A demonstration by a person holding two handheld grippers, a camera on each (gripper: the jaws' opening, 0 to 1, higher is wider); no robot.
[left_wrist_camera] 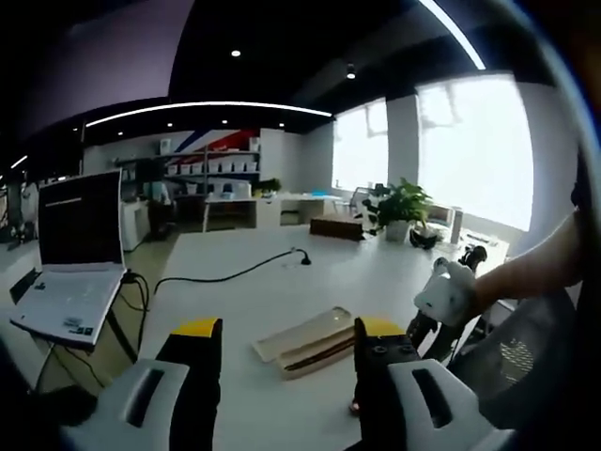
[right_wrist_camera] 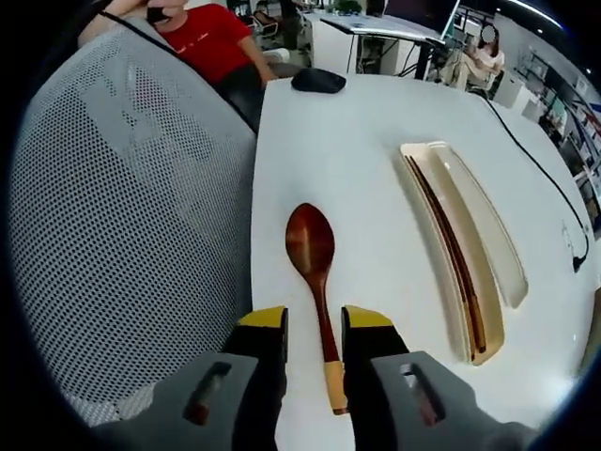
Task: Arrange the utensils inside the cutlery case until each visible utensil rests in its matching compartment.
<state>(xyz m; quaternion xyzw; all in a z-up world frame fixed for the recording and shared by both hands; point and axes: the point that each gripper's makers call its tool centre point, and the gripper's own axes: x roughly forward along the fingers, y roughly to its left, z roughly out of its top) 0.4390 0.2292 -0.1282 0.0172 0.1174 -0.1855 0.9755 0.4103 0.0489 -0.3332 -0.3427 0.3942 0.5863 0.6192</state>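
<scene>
In the right gripper view a dark wooden spoon (right_wrist_camera: pixel 311 246) lies on the white table, bowl away from me. Its handle runs back between the jaws of my right gripper (right_wrist_camera: pixel 315 324), which stands open with a narrow gap on either side of the handle. To the right lies the long cream cutlery case (right_wrist_camera: pixel 488 244) with dark chopsticks (right_wrist_camera: pixel 453 252) in its left trough. In the left gripper view the same case (left_wrist_camera: pixel 305 340) lies just ahead of my left gripper (left_wrist_camera: pixel 286 331), whose jaws are wide open and hold nothing. The right gripper (left_wrist_camera: pixel 443 299), held by a hand, shows at the right.
A grey mesh chair back (right_wrist_camera: pixel 122 216) stands along the table's left edge. A black mouse (right_wrist_camera: pixel 317 81) and a person in a red shirt (right_wrist_camera: pixel 211 38) are at the far end. A black cable (left_wrist_camera: pixel 225 275) crosses the table; an open laptop (left_wrist_camera: pixel 75 254) sits at the left.
</scene>
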